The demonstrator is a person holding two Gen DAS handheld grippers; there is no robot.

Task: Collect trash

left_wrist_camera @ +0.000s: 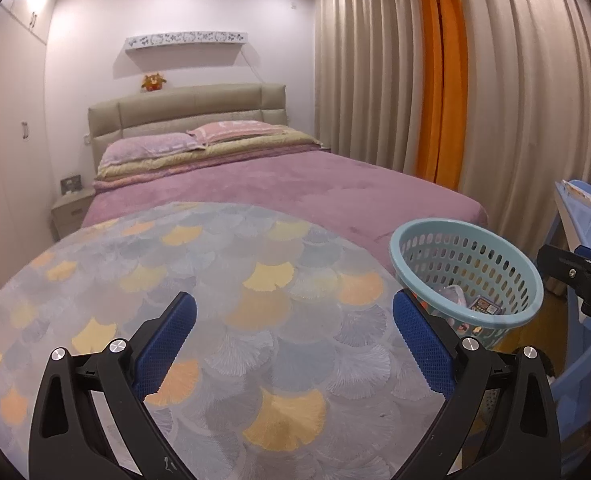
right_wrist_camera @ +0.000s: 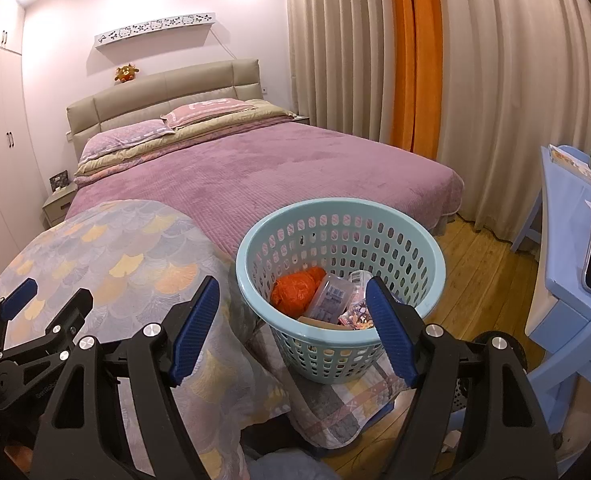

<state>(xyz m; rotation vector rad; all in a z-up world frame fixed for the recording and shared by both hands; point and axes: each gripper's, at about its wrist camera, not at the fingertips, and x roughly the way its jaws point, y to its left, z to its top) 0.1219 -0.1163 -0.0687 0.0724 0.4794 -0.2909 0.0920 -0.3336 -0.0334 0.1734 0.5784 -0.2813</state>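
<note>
A light blue perforated basket [right_wrist_camera: 339,208] stands on a checked cloth beside the round table [right_wrist_camera: 107,248]. Inside it lie an orange crumpled bag [right_wrist_camera: 297,290], a clear plastic container [right_wrist_camera: 331,298] and a colourful snack packet [right_wrist_camera: 357,316]. My right gripper [right_wrist_camera: 291,284] hovers open just in front of the basket's near rim, with nothing between its blue pads. My left gripper [left_wrist_camera: 293,308] is open over the patterned tablecloth [left_wrist_camera: 215,280], empty too. In the left wrist view the basket [left_wrist_camera: 467,228] sits off the table's right edge. No loose trash shows on the cloth.
A bed with a purple cover [right_wrist_camera: 255,168] fills the room behind the table. Beige and orange curtains [right_wrist_camera: 415,80] hang on the right. A blue desk and chair [right_wrist_camera: 563,272] stand close to the basket on the right, over a wooden floor [right_wrist_camera: 475,280].
</note>
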